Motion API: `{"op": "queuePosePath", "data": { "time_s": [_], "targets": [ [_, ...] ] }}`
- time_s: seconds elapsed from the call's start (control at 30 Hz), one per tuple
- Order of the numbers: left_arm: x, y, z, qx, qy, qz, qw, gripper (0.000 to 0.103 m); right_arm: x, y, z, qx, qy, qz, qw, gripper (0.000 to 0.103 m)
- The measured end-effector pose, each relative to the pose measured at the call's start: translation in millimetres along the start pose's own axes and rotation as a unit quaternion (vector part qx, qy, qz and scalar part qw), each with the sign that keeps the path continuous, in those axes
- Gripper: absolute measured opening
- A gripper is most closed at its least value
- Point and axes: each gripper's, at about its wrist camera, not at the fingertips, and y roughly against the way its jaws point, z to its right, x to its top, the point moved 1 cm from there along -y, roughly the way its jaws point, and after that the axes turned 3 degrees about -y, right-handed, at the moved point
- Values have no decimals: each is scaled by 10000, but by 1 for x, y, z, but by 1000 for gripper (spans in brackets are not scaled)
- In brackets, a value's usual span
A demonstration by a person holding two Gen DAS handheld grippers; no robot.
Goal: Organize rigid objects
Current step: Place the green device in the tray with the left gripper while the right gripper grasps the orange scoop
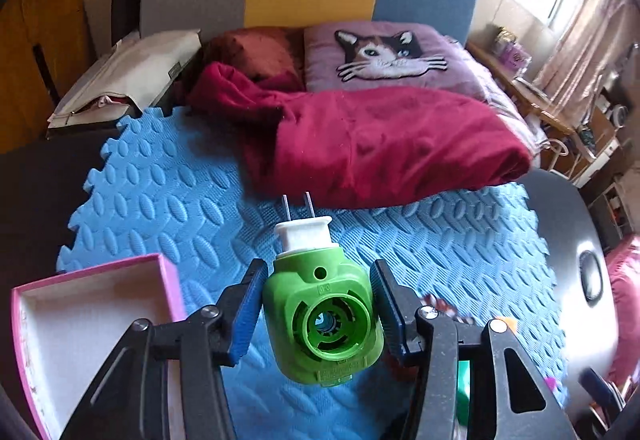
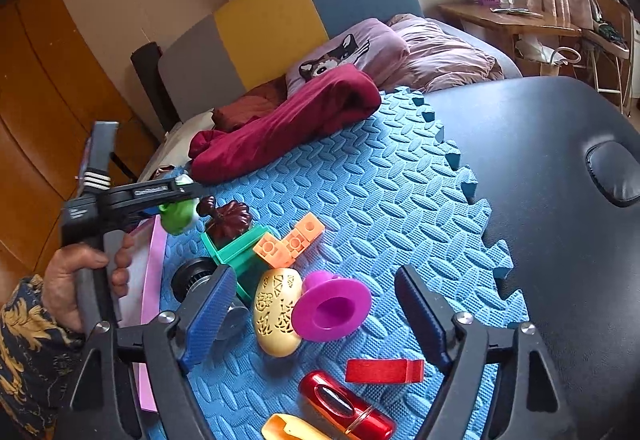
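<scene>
A green plug-in device (image 1: 320, 312) with a white two-pin plug hangs above the blue foam mat (image 1: 168, 199); my left gripper (image 1: 318, 264) is shut on its sides. To its left a pink box (image 1: 100, 272) stands open, white inside. In the right wrist view the left gripper (image 2: 180, 195) holds the green device (image 2: 176, 217) over the pink box (image 2: 154, 260). My right gripper (image 2: 314, 274) is open above a purple flared cup (image 2: 332, 306) and a cream perforated egg (image 2: 276, 312), touching neither.
On the mat lie a brown pumpkin (image 2: 228, 217), a teal frame (image 2: 236, 248), an orange block (image 2: 288, 244), a black cylinder (image 2: 196, 280), a red block (image 2: 384, 370) and a red tube (image 2: 344, 404). A dark red blanket (image 1: 380, 143) covers the far edge. A dark padded table (image 2: 540, 159) lies to the right.
</scene>
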Motion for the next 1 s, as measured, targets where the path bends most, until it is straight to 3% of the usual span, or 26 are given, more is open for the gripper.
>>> {"op": "queuePosePath", "data": {
  "time_s": [0.17, 0.33, 0.47, 0.7, 0.8, 0.87, 1.0],
  "targets": [
    [-16, 30, -3, -319, -6, 114, 9994, 53, -2, -4, 0, -15, 16, -119, 9999, 71],
    [-47, 65, 4, -480, -351, 321, 9977, 53, 1, -2, 14, 89, -354, -121, 9993, 63],
    [-69, 91, -2, -630, -362, 400, 9966, 53, -4, -5, 13, 125, -409, -312, 9986, 62],
    [-107, 131, -32, -733, -218, 600, 9953, 54, -50, 19, 6, 83, -697, -644, 9955, 60],
    [-121, 137, -43, -663, -252, 579, 9958, 54, -70, 30, -2, -206, -716, -572, 9956, 69],
    [-131, 141, -53, -660, -219, 595, 9958, 54, -76, 29, -13, -439, -450, -571, 9964, 83],
    [-144, 146, -72, -571, -163, 643, 9962, 54, -88, 20, -22, -816, -225, -668, 9942, 83]
  ]
}}
